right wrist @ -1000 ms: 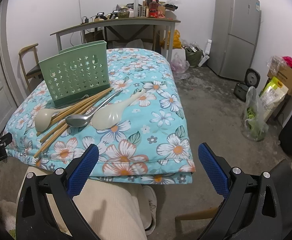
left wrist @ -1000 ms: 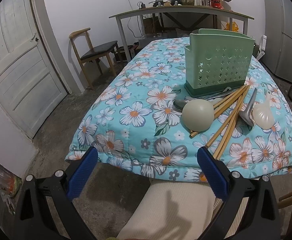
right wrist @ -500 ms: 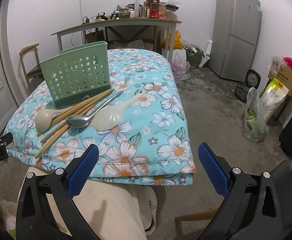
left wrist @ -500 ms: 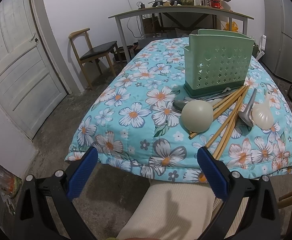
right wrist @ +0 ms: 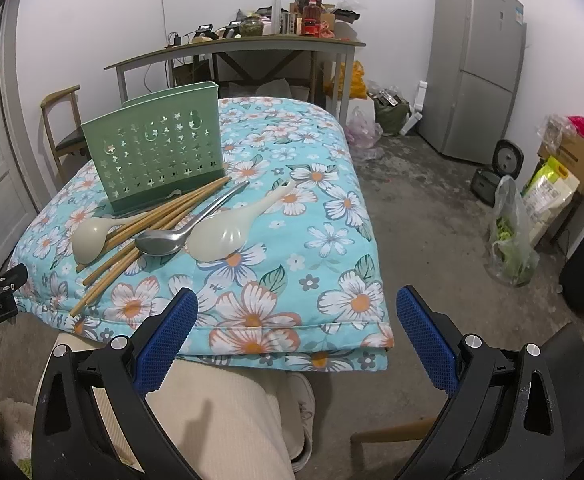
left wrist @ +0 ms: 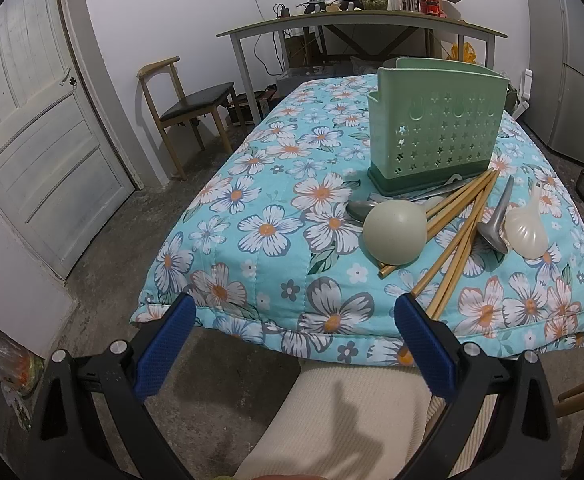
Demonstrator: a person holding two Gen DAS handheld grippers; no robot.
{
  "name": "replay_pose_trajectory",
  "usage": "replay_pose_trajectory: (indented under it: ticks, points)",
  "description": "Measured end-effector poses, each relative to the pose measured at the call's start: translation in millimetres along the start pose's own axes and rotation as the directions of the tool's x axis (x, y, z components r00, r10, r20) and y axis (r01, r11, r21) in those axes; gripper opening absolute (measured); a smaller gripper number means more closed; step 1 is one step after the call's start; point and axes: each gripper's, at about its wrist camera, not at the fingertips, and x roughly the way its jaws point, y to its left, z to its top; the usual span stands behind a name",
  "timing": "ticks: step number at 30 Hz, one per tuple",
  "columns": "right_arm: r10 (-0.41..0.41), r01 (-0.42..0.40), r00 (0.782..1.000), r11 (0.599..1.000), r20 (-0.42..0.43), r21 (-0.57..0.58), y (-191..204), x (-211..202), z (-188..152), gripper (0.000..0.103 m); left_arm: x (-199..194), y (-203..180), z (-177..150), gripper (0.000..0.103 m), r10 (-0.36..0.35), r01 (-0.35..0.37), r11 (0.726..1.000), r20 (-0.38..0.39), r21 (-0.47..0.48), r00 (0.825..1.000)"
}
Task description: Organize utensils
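A green perforated utensil holder (left wrist: 437,142) (right wrist: 158,156) stands upright on a table under a floral quilt (left wrist: 276,200) (right wrist: 323,216). In front of it lie a pale green ladle (left wrist: 395,232) (right wrist: 90,236), several wooden chopsticks (left wrist: 457,236) (right wrist: 148,228), a steel spoon (left wrist: 497,220) (right wrist: 180,232) and a translucent rice paddle (left wrist: 527,228) (right wrist: 228,228). My left gripper (left wrist: 292,340) hangs open before the table's near edge, left of the pile. My right gripper (right wrist: 295,332) is open too, right of the pile. Neither holds anything.
A person's cream-trousered leg (left wrist: 331,420) (right wrist: 220,420) is below both grippers. A wooden chair (left wrist: 188,100) and white door (left wrist: 32,140) stand left, a cluttered desk (right wrist: 236,46) behind, a grey fridge (right wrist: 475,68) and bags (right wrist: 511,236) right.
Both views have edged slightly; the utensils and holder lie where they were. Both grippers stay open.
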Motion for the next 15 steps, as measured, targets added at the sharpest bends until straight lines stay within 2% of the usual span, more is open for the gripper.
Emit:
replay_pose_trajectory:
  ticks: [15]
  points:
    - [0.004,-0.004,1.0,1.0,0.002,-0.012,14,2,9,0.095,3,2,11,0.097,-0.002,0.002,1.0,0.001,-0.008,1.0]
